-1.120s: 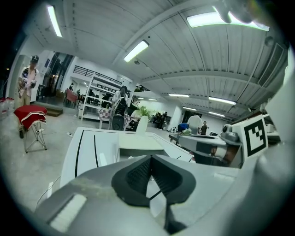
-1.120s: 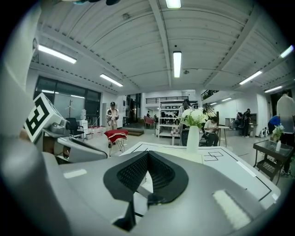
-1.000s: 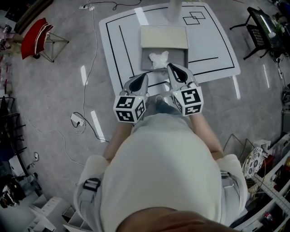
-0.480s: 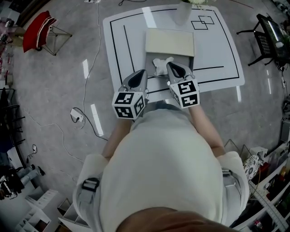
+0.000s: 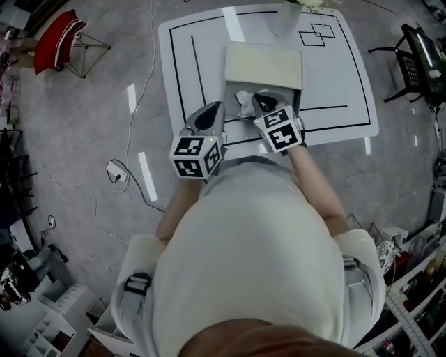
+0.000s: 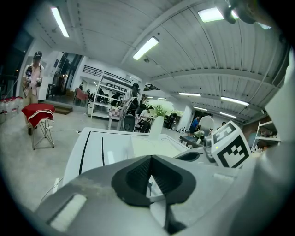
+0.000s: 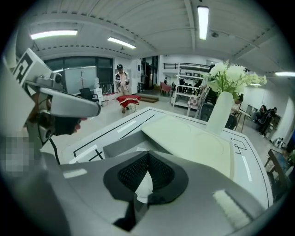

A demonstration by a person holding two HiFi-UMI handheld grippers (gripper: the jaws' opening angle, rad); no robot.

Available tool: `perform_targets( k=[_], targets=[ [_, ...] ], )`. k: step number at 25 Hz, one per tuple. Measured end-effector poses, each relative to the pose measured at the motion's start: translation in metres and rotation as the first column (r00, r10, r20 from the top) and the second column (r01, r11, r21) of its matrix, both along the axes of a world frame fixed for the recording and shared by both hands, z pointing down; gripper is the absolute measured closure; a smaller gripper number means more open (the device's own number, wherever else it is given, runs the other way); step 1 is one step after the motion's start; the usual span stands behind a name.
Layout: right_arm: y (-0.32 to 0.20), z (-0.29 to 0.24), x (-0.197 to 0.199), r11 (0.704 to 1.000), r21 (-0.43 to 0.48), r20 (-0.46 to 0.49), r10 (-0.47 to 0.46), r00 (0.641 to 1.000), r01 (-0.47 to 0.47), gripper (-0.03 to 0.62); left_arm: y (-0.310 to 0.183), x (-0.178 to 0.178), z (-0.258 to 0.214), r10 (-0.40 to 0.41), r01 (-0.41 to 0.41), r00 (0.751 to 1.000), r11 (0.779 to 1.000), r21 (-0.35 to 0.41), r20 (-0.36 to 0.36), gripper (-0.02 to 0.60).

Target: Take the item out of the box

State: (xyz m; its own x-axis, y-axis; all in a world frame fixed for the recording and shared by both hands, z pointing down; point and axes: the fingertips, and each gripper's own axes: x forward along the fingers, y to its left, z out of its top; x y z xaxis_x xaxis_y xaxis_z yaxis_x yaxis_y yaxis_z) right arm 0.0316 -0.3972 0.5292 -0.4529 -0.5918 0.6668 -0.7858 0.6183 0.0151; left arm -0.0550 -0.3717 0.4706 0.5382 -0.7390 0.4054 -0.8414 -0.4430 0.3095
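A grey box [image 5: 230, 89] stands open on the white table [image 5: 188, 42], its beige lid [image 5: 263, 66] folded back. Inside it lies a crumpled white item [image 5: 244, 104]. My right gripper [image 5: 256, 97] dips into the box just right of the item, jaws shut; in the right gripper view the white item [image 7: 144, 186] shows through the gap behind the closed tips [image 7: 147, 154], and whether it is touched I cannot tell. My left gripper [image 5: 214, 107] hovers outside the box's left wall, its jaws [image 6: 150, 156] meeting at the tips with nothing in them.
A white vase [image 5: 284, 17] with flowers [image 7: 233, 76] stands at the table's far edge behind the lid. On the floor are a red cloth on a folding stool [image 5: 59, 42], a cable with a power strip [image 5: 115, 171] and a black chair [image 5: 418, 56].
The right gripper has moved forward and tipped down into the box beside the white item. The left gripper has edged forward along the box's left side.
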Motion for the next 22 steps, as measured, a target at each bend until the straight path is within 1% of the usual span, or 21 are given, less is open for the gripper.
perform_targets(
  k=[6, 9, 12, 14, 18, 22],
  targets=[
    [0.000, 0.022, 0.000, 0.992, -0.123, -0.039, -0.038, 0.999, 0.033, 0.588, -0.005, -0.004, 0.005, -0.023, 0.023, 1.000, 1.000, -0.012, 0.006, 0.583],
    [0.000, 0.032, 0.001, 0.981, -0.189, -0.042, -0.048, 0.998, 0.039, 0.548, -0.009, -0.006, 0.005, -0.039, 0.039, 0.999, 0.999, -0.008, 0.007, 0.583],
    [0.002, 0.045, 0.001, 0.964, -0.259, -0.049, -0.076, 0.996, 0.061, 0.500, -0.012, -0.007, 0.007, -0.049, 0.049, 0.999, 0.999, -0.009, 0.008, 0.583],
    [0.004, 0.052, -0.001, 0.951, -0.302, -0.054, -0.095, 0.994, 0.074, 0.421, -0.013, -0.008, 0.007, -0.057, 0.057, 0.998, 0.998, -0.009, 0.009, 0.583],
    [0.001, 0.054, -0.007, 0.938, -0.334, -0.038, -0.106, 0.994, 0.087, 0.418, -0.016, -0.009, 0.008, -0.067, 0.067, 0.998, 0.998, -0.012, 0.008, 0.583],
    [-0.005, 0.058, -0.005, 0.937, -0.339, -0.066, -0.110, 0.992, 0.082, 0.419, -0.020, -0.011, 0.007, -0.078, 0.078, 0.997, 0.997, -0.009, 0.008, 0.583]
  ],
)
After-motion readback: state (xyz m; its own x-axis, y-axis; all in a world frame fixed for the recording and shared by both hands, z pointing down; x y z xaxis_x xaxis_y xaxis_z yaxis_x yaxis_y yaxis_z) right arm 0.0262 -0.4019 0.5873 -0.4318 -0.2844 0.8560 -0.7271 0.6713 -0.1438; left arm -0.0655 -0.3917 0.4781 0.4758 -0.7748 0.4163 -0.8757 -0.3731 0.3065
